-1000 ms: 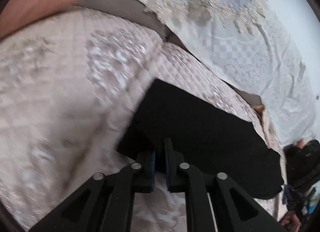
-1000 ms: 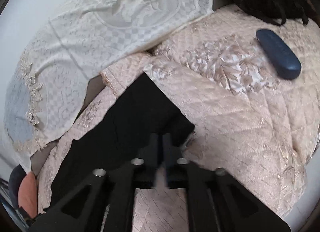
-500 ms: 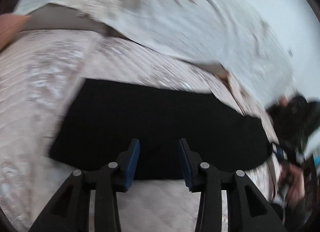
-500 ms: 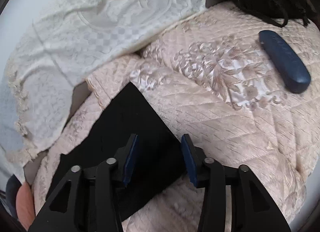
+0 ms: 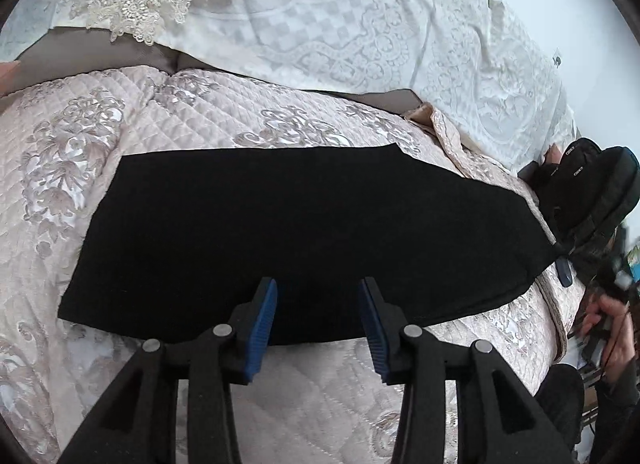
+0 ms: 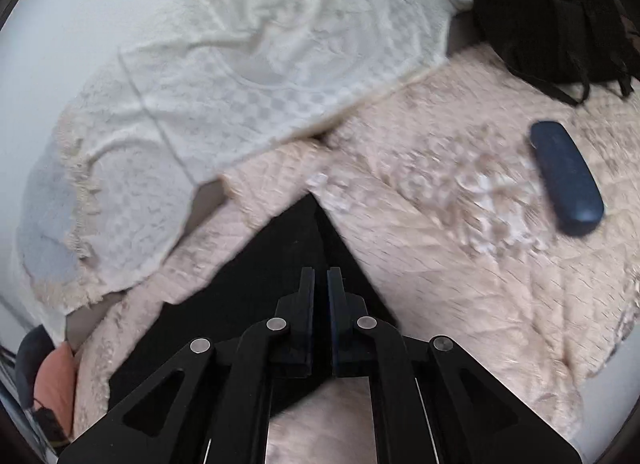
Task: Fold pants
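Observation:
The black pants (image 5: 304, 232) lie flat in a long folded strip across the pink quilted bedspread (image 5: 168, 112). My left gripper (image 5: 318, 304) is open, its blue pads spread over the near edge of the pants, holding nothing. In the right wrist view the pants (image 6: 260, 276) run from the middle down to the left. My right gripper (image 6: 321, 284) has its jaws nearly together over the right end of the pants. I cannot tell whether cloth is pinched between them.
A white lace cover (image 5: 380, 24) drapes the back behind the bedspread. A black backpack (image 5: 588, 188) sits at the right end of the bed, also seen in the right wrist view (image 6: 560, 4). A dark blue case (image 6: 566, 178) lies on the bedspread to the right.
My left gripper opened, let go of the pants edge and pulled back. My right gripper opened half a second ago and has now closed again over the right end of the pants.

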{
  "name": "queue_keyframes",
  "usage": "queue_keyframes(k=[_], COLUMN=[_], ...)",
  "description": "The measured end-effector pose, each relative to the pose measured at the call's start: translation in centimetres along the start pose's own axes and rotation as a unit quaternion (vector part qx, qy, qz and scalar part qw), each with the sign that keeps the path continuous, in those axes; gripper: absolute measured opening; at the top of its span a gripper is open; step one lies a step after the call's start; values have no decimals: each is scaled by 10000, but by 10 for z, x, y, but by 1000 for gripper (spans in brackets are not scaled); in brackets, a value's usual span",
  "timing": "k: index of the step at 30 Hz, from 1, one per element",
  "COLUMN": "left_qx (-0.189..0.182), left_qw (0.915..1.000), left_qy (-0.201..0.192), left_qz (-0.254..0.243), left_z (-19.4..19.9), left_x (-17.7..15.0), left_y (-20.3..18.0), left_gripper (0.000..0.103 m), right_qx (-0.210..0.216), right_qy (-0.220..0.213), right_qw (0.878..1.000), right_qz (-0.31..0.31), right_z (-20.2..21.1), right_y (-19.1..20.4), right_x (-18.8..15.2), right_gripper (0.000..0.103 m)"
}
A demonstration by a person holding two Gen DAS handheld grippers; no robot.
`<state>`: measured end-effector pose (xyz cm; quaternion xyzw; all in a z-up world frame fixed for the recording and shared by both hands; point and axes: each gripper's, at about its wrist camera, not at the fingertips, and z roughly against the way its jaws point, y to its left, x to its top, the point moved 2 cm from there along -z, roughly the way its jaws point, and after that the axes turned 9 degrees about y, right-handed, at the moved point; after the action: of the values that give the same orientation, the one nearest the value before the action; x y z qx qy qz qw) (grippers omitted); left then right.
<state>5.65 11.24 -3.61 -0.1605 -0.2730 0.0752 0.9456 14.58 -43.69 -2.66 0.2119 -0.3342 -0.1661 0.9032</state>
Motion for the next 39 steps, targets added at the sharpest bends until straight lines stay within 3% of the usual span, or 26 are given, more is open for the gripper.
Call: queue_keyframes(k=[1,3,7,9,14,15,17,18,19,23,26,30,32,33,34,36,39], left_qx=[14,83,217,199,-140,-154,-5,14,47,5,124,358,417,465,527,558,641], left_qw=[10000,9999,9993,9995,9994,9990,9980,9976,9974,9982,9978,9970,9974,9972,9967,9965,9962], left_qy=[17,-26,-219,-191,77,167,397,379,297,248,173,144,113,93,78,78,44], left_qz=[30,91,187,129,-302,-394,-501,-571,-656,-547,-624,-664,-583,-587,-607,-614,-583], left_z=[0,3,14,12,-3,-8,-20,-19,-14,-4,0,-1,-1,-1,-1,-3,-4], left_x=[1,2,5,7,3,0,-8,-11,-14,-19,-21,-22,-21,-21,-20,-21,-21], left_y=[2,7,18,16,-11,-14,-15,-15,-15,-8,-9,-3,3,3,4,5,9], left_gripper=[45,45,48,48,50,51,51,51,51,51,51,51,51,51,51,49,36], right_qx=[-155,-387,-831,-642,-399,-410,-621,-685,-633,-612,-553,-558,-504,-516,-503,-369,-448], right_qy=[282,427,-338,-427,243,412,1234,1362,1191,1040,911,983,1002,1045,1109,1188,1185], right_qw=[9994,9979,9958,9948,9738,9688,9576,9582,9624,9524,9317,8888,8752,8710,8673,8596,8508], right_qz=[-127,-290,199,669,2224,2408,2527,2423,2357,2801,3471,4440,4706,4773,4827,4957,5099], right_z=[-16,-26,9,17,-14,-25,-62,-70,-66,-47,-44,-55,-59,-62,-65,-68,-65], right_y=[-11,-22,2,29,101,107,104,99,98,108,128,158,165,168,170,173,175], right_x=[-2,-6,-12,-19,-59,-66,-81,-85,-87,-97,-108,-131,-138,-141,-143,-147,-155], right_gripper=[7,22,26,27,27,27,28,28,28,29,44,46,46,45,35,3,0])
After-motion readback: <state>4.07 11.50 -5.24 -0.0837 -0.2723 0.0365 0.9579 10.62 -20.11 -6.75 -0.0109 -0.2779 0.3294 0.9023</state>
